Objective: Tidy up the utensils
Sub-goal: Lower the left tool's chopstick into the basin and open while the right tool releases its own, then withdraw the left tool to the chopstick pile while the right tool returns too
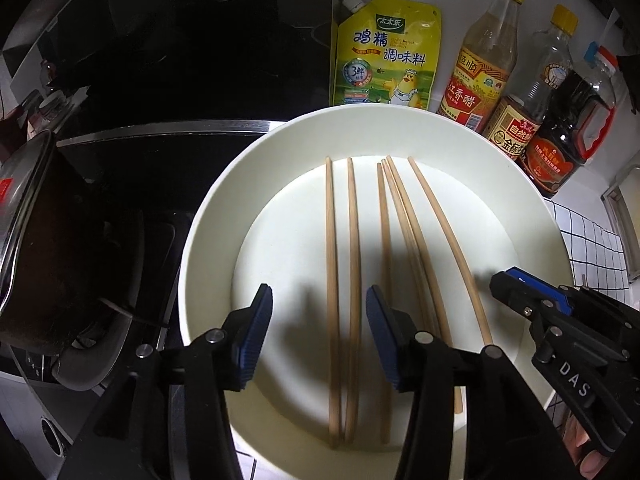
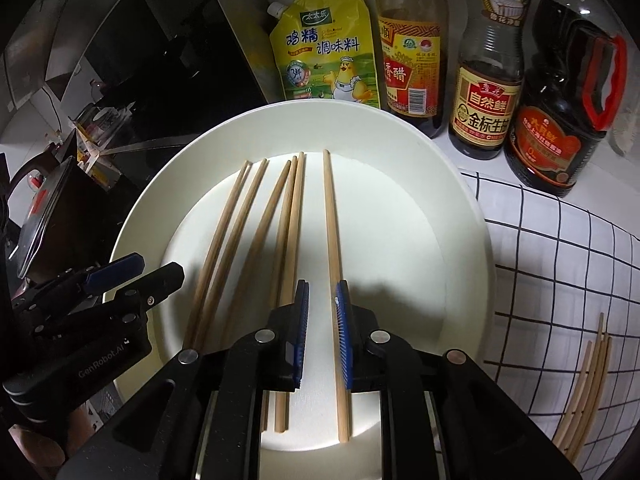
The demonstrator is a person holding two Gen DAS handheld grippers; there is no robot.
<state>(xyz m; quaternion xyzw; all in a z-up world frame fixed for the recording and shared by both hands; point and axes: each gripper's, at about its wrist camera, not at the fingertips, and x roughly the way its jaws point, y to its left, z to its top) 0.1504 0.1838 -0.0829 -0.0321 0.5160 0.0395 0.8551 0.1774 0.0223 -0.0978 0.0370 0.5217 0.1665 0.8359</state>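
wooden chopsticks (image 2: 280, 232) lengthwise on plate (image 2: 452, 216) — tips away from gripper (image 2: 322, 334)

The left gripper (image 1: 320, 312) is hovering with its jaws spread wide, blue-padded fingers (image 1: 256, 336) pointing forward and down. Just to its right, the right gripper (image 2: 322, 316) is reaching in at a similar tilt, its jaws standing narrowly apart, pads (image 2: 344, 344) facing each other.

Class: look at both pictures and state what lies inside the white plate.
Six wooden chopsticks lie side by side in the white plate, nothing else visible. The grippers cover the near part of the plate, so that area cannot be checked.
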